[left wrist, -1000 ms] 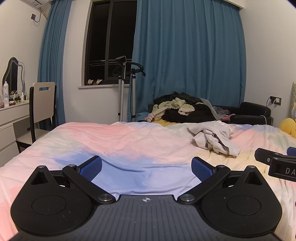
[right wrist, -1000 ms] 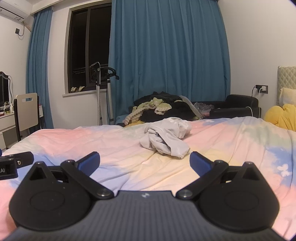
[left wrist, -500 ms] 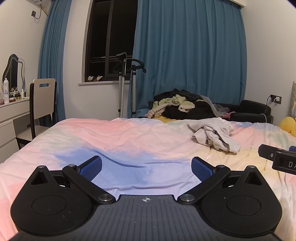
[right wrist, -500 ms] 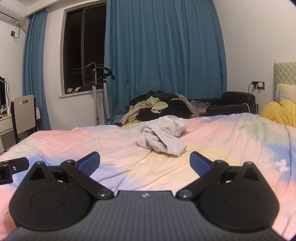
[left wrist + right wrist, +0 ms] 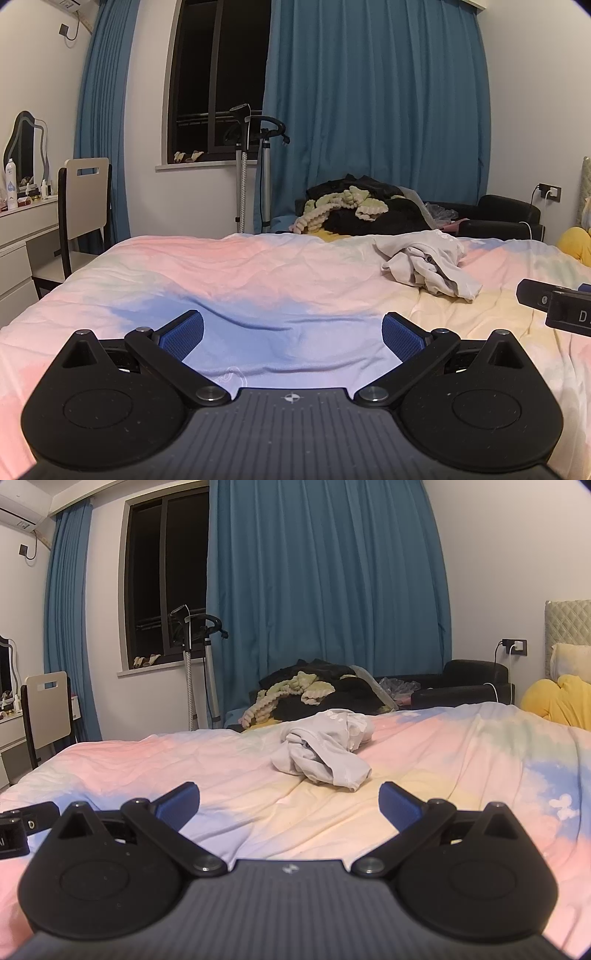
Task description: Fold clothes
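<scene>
Both grippers, left gripper (image 5: pixel 291 332) and right gripper (image 5: pixel 289 801), spread wide, crumpled garment (image 5: pixel 325 751) unobstructed ahead on bed (image 5: pixel 461 760).

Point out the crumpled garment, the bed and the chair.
garment (image 5: pixel 325 755): right wrist view, middle of the crumpled pale heap.
bed (image 5: pixel 461 760): right wrist view, bare pastel cover right of the heap.
chair (image 5: pixel 86 197): left wrist view, pale backrest.

Dim bedroom: dark night window (image 5: pixel 218 85) between long blue curtains (image 5: pixel 373 122), white walls; cream high-backed chair (image 5: pixel 86 199) left of window.
</scene>
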`<state>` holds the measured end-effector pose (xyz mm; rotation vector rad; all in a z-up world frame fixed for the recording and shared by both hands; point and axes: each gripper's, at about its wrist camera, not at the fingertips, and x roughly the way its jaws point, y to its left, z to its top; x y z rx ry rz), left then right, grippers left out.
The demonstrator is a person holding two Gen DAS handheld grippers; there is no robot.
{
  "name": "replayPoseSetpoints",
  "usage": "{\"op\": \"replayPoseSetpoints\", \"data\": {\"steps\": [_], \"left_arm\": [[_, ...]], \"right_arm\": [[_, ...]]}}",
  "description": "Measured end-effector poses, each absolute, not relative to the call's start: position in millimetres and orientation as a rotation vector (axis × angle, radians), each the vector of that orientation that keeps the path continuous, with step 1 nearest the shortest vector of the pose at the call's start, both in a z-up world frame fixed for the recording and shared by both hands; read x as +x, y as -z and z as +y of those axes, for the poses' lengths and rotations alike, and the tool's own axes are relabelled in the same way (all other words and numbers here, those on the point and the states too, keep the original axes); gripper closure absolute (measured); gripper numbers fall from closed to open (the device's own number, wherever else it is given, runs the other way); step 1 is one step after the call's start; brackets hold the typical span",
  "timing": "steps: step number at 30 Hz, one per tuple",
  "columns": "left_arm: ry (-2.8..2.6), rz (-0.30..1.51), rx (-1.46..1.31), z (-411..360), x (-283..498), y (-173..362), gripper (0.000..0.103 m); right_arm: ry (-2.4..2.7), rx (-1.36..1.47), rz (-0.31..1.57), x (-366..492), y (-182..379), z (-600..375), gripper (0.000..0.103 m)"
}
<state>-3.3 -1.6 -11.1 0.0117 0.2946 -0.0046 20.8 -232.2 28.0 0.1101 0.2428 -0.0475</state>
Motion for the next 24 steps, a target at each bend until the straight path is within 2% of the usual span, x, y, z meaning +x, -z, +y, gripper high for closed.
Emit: {"op": "replayPoseSetpoints", "data": {"steps": [24], "left_arm": [[0.042, 0.276, -0.017, -2, 0, 1, 0.000]], "right_arm": [[0.035, 0.183, 0.251, 31, -31, -239, 0.000]]}}
